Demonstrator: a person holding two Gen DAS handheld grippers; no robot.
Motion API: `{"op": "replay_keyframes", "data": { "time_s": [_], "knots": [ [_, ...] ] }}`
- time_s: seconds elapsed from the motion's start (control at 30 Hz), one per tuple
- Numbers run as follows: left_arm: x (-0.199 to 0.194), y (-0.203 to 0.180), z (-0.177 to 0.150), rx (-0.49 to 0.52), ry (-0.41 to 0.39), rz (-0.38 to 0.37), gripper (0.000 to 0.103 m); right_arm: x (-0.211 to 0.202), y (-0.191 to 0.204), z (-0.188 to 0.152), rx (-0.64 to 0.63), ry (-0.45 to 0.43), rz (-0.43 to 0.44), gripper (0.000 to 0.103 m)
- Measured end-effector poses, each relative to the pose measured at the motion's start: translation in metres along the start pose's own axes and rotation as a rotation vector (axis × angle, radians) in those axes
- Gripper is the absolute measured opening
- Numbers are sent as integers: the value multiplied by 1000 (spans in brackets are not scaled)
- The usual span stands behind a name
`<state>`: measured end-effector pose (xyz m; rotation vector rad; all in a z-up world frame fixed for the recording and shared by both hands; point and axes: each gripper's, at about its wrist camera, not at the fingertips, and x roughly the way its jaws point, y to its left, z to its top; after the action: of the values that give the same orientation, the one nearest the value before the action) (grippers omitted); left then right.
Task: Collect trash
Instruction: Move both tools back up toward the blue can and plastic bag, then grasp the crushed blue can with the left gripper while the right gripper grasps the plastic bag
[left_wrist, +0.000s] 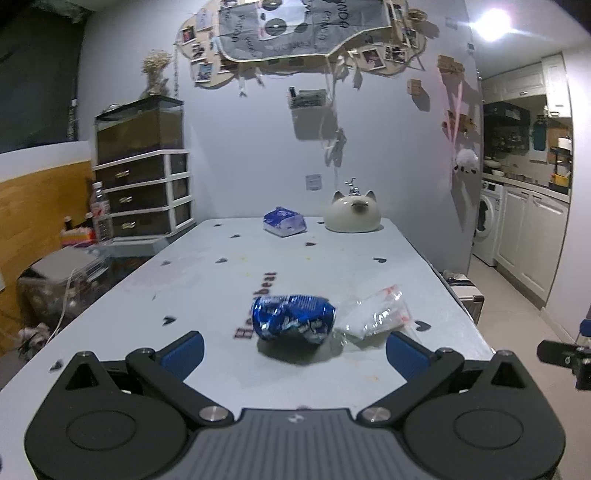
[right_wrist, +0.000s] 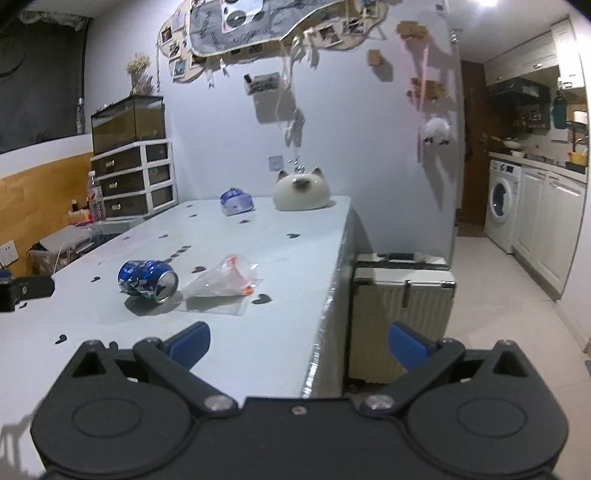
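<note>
A crushed blue can (left_wrist: 293, 317) lies on its side on the pale tabletop (left_wrist: 207, 273), its long axis running left to right across the left wrist view. In the right wrist view its silver end (right_wrist: 167, 285) points right and a little toward the near edge, at a clear bag (right_wrist: 221, 282) with red-orange print that lies just beside it on the right, touching or nearly so. The white marks on the can are too crumpled to read. Dark lettering printed on the tabletop passes under the can: "beat" shows beyond it and an "H" nearer, the rest hidden. Small dark hearts dot the surface.

At the far end, well apart from the trash, sit a blue-and-white tissue pack (left_wrist: 284, 221), its print blurred, and a cream cat-shaped pot (left_wrist: 352, 216). A wall hanging (left_wrist: 295, 29) above carries writing, not legible here.

The left tongs (left_wrist: 293, 354) are spread wide and empty, just short of the can, which sits between the lines of the two blue pads (left_wrist: 183, 354). The right tongs (right_wrist: 299, 345) are likewise wide apart and empty, over the tabletop's right edge, near a white suitcase (right_wrist: 400, 295) on the floor.
</note>
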<state>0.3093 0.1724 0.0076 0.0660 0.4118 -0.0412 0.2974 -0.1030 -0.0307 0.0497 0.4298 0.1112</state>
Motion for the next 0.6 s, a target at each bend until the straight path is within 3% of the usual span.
{"op": "replay_keyframes", "data": {
  "time_s": [0.23, 0.4, 0.6],
  "knots": [
    [71, 3, 4, 61, -1, -81, 103, 46, 11, 12, 53, 30, 45, 103],
    [114, -5, -2, 90, 1, -98, 103, 74, 12, 22, 70, 38, 19, 103],
    [135, -16, -9, 193, -57, -57, 103, 110, 9, 48, 130, 39, 42, 102]
  ]
}}
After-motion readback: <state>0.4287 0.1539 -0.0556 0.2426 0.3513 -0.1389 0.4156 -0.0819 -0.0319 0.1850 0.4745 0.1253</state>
